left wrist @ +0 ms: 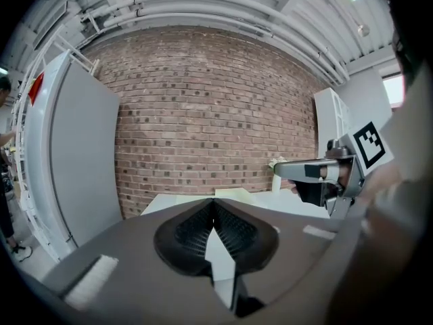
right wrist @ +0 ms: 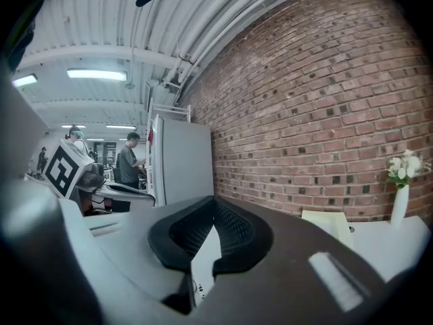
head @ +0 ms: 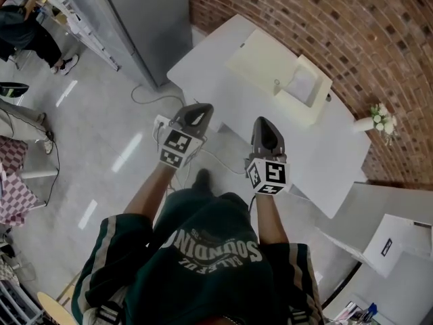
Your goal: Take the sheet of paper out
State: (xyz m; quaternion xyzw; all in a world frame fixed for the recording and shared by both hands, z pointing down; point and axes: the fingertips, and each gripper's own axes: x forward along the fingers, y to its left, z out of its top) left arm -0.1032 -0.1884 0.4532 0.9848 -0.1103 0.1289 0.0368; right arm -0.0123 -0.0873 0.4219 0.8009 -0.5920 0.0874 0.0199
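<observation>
Jaws on both the left gripper and right gripper are clamped together on nothing, still short of the white table. Sheet of paper looks to be sitting in the cream holder there, so I'd open one gripper early, pinch a free edge and steady the holder with the other.

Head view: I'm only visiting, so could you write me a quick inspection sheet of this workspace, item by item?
Surface: white table, mostly bare.
Job's things: cream box-like machine with an open tray; no sheet of paper clearly made out.
Clutter: vase of white flowers at the table's edge by the wall.
Grippers: left gripper and right gripper both shut, empty, short of the machine.
Cables: cable and power strip on the floor.
Surroundings: brick wall, grey cabinet, person behind.
</observation>
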